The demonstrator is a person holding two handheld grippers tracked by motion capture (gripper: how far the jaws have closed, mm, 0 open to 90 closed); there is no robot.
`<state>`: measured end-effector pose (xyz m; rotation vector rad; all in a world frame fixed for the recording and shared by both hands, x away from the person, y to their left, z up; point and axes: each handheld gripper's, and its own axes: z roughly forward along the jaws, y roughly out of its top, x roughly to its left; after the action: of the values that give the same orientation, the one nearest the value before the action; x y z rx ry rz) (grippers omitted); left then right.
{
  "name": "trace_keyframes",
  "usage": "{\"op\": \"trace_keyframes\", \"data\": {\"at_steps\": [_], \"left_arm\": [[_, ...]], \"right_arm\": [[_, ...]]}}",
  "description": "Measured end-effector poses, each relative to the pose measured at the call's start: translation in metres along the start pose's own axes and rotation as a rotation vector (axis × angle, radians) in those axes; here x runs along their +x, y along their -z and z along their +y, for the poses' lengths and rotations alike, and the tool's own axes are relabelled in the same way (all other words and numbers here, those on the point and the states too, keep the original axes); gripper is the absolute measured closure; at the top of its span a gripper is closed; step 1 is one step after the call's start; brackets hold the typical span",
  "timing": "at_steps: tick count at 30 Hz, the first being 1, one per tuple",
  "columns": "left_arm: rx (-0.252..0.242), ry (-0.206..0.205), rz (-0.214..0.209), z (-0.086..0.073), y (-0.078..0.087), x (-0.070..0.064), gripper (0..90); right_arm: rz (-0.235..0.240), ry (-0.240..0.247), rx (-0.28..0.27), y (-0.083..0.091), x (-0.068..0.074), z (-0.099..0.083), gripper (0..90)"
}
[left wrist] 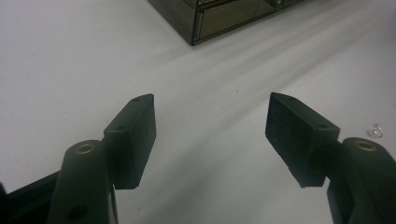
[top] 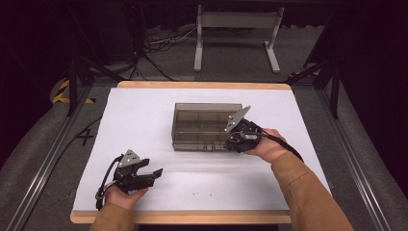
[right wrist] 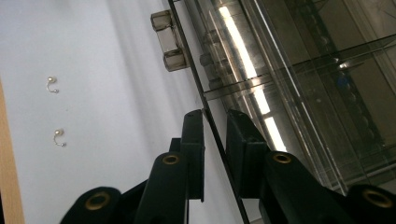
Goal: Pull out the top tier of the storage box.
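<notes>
Smoked clear box (top: 207, 126) sits mid-table on the white sheet (top: 144, 115), long axis running left-right, front face toward the person. Right gripper (top: 239, 136) is at the box's front right corner. In the right gripper view its jaws straddle a thin clear panel edge (right wrist: 219, 140), one pad on each side, nearly closed on it; whether they actually pinch it yet I cannot tell. Latch tabs (right wrist: 169, 41) lie further along that same edge.

Left gripper (top: 150, 175) rests low on the sheet, near the front edge, well apart from the box. Jaws wide apart, nothing between them. From its own view the box corner (left wrist: 196, 28) lies ahead, slightly left of centre.

Two small pearl hooks (right wrist: 56, 109) lie on the sheet near the front edge.

Judgement: the right hand is the nearer and is already on the lid's front edge, so the lift pivots about the long rear edge.
</notes>
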<state>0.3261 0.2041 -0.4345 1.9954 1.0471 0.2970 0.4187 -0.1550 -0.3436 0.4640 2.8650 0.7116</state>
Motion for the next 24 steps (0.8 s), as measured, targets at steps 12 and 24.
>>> {"op": "trace_keyframes", "data": {"at_steps": [12,24], "left_arm": [[0.001,-0.002,0.003,0.000,0.000,0.000,34.2],[0.004,-0.004,0.005,0.000,-0.001,-0.001,34.1]], "right_arm": [[0.007,0.030,-0.002,0.003,0.011,-0.002,78.7],[0.012,0.055,-0.017,0.007,0.022,-0.007,79.8]]}}
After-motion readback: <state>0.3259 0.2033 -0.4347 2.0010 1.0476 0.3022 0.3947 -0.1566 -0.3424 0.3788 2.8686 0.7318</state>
